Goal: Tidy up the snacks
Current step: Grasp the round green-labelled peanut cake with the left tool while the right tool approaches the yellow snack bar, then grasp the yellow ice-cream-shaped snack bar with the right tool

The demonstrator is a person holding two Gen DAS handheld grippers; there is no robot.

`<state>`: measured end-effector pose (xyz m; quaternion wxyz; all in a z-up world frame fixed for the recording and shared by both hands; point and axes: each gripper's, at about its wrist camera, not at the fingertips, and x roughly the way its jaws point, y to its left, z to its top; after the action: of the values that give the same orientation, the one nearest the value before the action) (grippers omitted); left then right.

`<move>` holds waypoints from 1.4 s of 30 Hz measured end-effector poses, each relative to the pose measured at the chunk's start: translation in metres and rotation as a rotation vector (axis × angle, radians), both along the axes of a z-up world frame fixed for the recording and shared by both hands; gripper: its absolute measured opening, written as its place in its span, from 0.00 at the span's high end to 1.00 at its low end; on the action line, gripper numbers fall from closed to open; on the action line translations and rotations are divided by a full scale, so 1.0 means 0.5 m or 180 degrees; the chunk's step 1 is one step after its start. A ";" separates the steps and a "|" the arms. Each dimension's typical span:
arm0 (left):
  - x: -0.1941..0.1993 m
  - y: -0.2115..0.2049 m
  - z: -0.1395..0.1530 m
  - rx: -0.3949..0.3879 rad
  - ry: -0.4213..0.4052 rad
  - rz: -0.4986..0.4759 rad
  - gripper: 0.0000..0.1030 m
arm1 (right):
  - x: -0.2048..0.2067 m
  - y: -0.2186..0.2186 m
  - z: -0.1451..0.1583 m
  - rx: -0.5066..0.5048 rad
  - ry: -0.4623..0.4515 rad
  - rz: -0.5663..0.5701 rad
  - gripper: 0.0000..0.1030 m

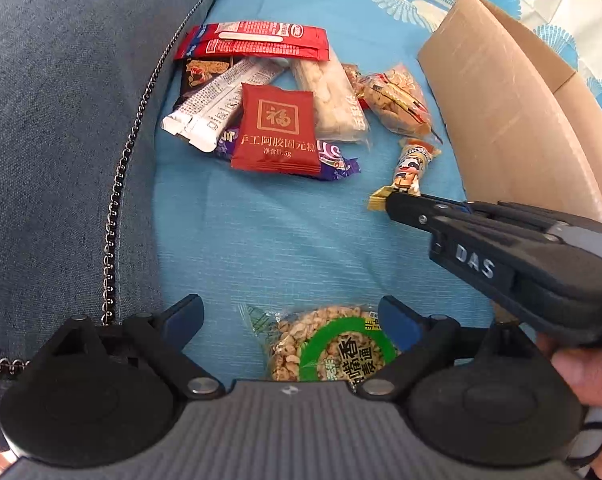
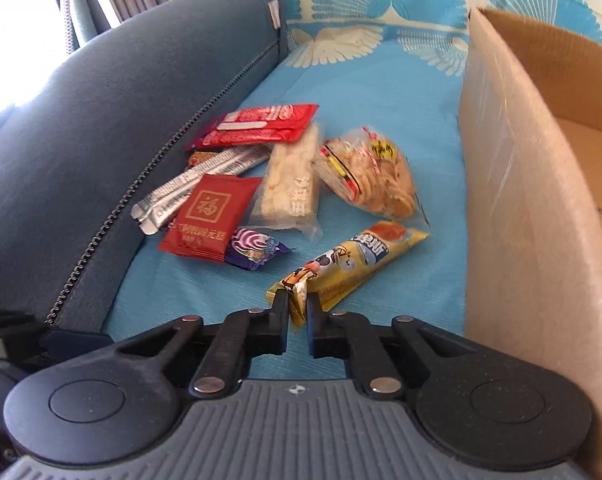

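The yellow snack bar (image 2: 353, 264) lies on the blue bedsheet (image 2: 381, 112), just beside the cardboard box (image 2: 513, 184), and the right gripper (image 2: 299, 306) has its jaws clamped on the bar's crimped near end. In the right wrist view the main pile sits at ten to twelve o'clock of the bar: a small red packet (image 2: 207, 220), a purple candy (image 2: 253, 250), silver sticks (image 2: 197, 186), a long red packet (image 2: 257, 126), a pale rice bar (image 2: 291, 178) and a bag of crackers (image 2: 367, 178). The box stands at three o'clock; the part of its floor that shows is bare. The left gripper (image 1: 291, 330) hangs with jaws wide apart over a round puffed-grain cake (image 1: 329, 346), not touching it. Judging by this, sorting has barely begun: every visible snack is yet to be boxed.
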<state>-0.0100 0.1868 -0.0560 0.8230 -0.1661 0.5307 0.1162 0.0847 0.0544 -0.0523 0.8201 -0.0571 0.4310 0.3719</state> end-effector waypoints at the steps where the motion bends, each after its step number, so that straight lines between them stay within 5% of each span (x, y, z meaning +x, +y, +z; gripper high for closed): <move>1: -0.003 0.000 0.002 -0.0003 -0.0015 -0.0006 0.07 | -0.008 -0.003 0.007 -0.0004 -0.0068 0.0040 0.93; 11: -0.018 -0.021 0.002 -0.0155 0.0081 -0.0278 0.06 | -0.052 -0.036 0.069 0.0103 -0.0389 0.0216 0.95; 16: -0.012 -0.061 -0.005 0.0145 0.0245 -0.0472 0.06 | -0.069 -0.053 0.105 0.0184 -0.0497 0.0294 0.96; 22: -0.006 -0.069 -0.011 0.0104 0.0265 -0.0539 0.14 | -0.079 -0.079 0.131 0.0336 -0.0561 0.0338 0.95; 28: -0.028 0.005 0.004 -0.0179 0.0027 0.0104 0.37 | -0.093 -0.093 0.136 0.0435 -0.0639 0.0395 0.95; 31: -0.025 0.037 0.008 -0.0191 0.0003 0.0332 0.37 | -0.103 -0.090 0.125 0.0398 -0.0645 0.0463 0.95; 42: -0.003 0.075 0.009 -0.0186 -0.0162 0.0422 0.37 | -0.173 -0.069 0.049 -0.0077 -0.0766 0.0871 0.95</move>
<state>-0.0117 0.2242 -0.0513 0.8215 -0.2277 0.5007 0.1506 -0.0017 0.0198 -0.0277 0.8068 -0.1692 0.3224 0.4653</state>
